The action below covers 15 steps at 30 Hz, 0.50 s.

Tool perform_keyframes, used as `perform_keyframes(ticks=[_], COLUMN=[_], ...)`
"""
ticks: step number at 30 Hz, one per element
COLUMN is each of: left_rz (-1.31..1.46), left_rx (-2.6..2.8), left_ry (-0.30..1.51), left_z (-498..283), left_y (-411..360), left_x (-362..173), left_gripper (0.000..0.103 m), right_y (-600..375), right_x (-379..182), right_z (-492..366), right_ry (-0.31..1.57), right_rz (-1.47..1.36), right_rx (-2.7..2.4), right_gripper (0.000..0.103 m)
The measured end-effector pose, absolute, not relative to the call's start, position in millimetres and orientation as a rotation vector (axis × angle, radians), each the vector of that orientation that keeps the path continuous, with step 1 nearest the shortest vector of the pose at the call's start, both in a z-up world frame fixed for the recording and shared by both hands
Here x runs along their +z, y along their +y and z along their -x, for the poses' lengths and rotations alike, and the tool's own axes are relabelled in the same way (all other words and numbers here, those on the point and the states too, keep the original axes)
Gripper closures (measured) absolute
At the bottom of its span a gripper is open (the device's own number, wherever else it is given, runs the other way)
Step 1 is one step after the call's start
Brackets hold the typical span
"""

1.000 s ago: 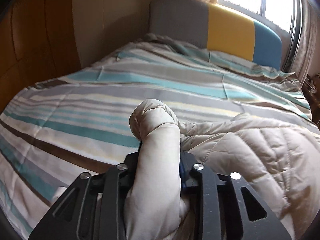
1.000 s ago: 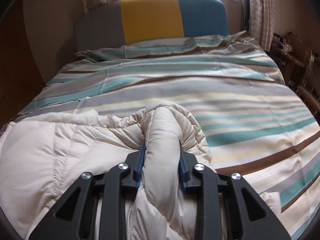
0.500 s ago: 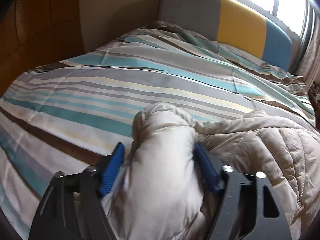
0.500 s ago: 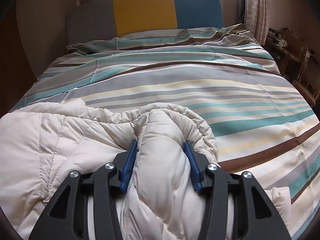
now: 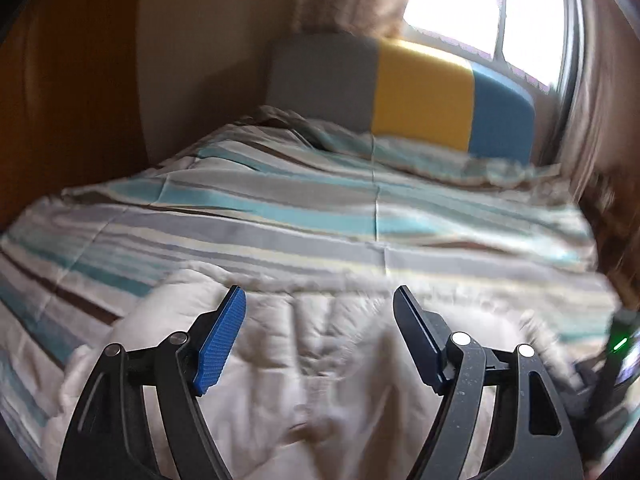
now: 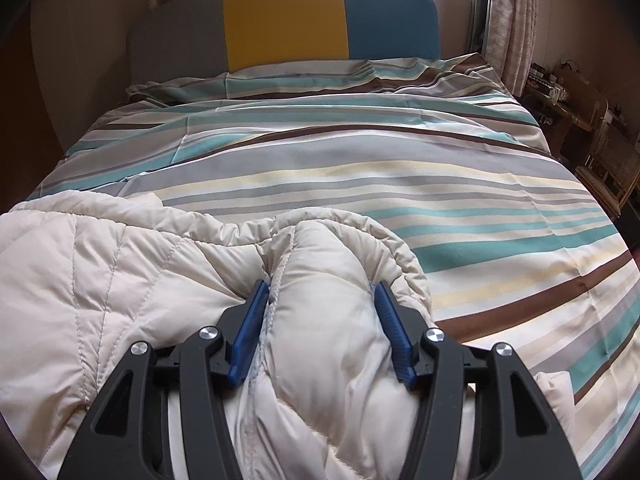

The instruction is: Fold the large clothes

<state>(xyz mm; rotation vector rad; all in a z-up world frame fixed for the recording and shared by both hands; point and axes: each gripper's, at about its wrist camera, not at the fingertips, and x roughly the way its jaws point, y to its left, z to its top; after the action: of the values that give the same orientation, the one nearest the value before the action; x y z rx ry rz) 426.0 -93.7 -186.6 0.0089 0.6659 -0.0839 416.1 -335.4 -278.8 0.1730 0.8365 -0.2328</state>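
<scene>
A cream quilted puffer garment [image 6: 120,264] lies on the near part of a striped bed; it also shows in the left wrist view [image 5: 320,360]. My left gripper [image 5: 320,300] is open and empty, its blue pads [image 5: 218,348] held just above the garment. My right gripper [image 6: 320,292] has its jaws parted, with a thick fold of the garment [image 6: 324,280] still lying between the blue pads [image 6: 248,332]. The left wrist view is blurred by motion.
The striped bedspread [image 6: 360,160] covers the bed up to a grey, yellow and blue headboard [image 6: 284,20]. A wooden wall [image 5: 60,100] stands on the left. Curtains and a bright window [image 5: 480,4] are behind. Cluttered wooden furniture [image 6: 592,120] stands at the right.
Both grippers were shut on folds of the garment. The left one has opened wide, let go and pulled back and up. The right one's jaws have spread apart around its fold.
</scene>
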Motion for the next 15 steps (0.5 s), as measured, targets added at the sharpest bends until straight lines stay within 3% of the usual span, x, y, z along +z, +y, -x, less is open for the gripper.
perform_keyframes(ticks=[6, 15], left_rz=[-0.002, -0.002], left_rx=[-0.078, -0.082], left_ry=[0.681, 0.693], left_z=[-429, -429], left_y=[-88, -88], left_x=[-235, -251], left_gripper=[0.018, 0.016], right_y=[-338, -327], right_x=[-278, -250], right_z=[-414, -399], right_ry=[0.829, 0.806], right_rz=[-0.193, -0.167], right_rx=[-0.217, -0.187], right_gripper=[0.045, 0.043])
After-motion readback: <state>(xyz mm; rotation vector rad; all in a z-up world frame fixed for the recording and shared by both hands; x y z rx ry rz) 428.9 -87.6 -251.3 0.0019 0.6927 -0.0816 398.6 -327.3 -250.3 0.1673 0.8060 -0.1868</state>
